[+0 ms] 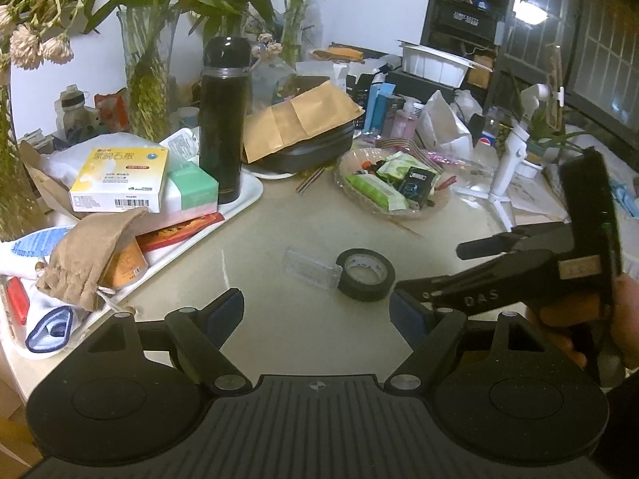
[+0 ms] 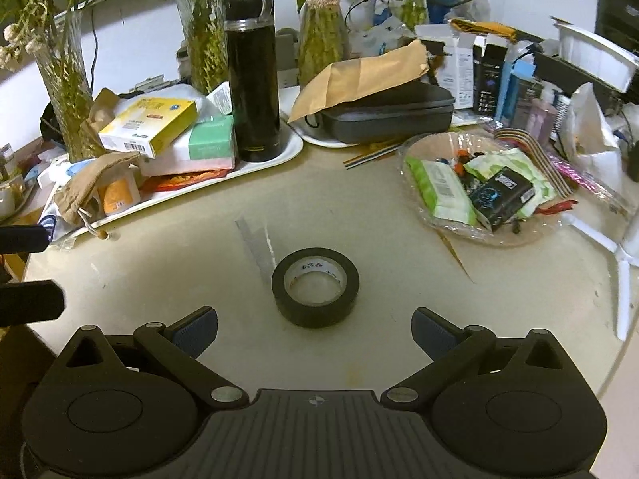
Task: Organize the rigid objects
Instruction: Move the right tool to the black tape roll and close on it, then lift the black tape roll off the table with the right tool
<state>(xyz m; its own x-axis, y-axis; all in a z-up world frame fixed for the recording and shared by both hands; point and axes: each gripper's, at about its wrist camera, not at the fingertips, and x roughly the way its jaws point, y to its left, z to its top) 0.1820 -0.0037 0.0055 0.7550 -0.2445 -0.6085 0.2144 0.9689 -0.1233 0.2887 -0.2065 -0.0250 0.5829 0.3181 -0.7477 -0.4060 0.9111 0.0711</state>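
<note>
Black tape roll (image 2: 315,286) lay flat on the table (image 2: 159,271), touching a clear plastic case (image 1: 312,268). Right hand-held gripper (image 2: 314,329) gaped wide just before it; left hand-held gripper (image 1: 317,311) also wide, empty.

Tape roll (image 2: 315,286) matt black; flask (image 2: 251,76) glossy; pouch (image 1: 86,257) coarse cloth.

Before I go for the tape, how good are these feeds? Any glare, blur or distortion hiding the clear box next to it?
Left wrist view: bright window glare top right; the small clear plastic box beside the black roll of tape is faint but traceable. Right wrist view: the box nearly vanishes against the beige tabletop, and the tape is sharp. Both views: fisheye bends and darkens the edges.
</note>
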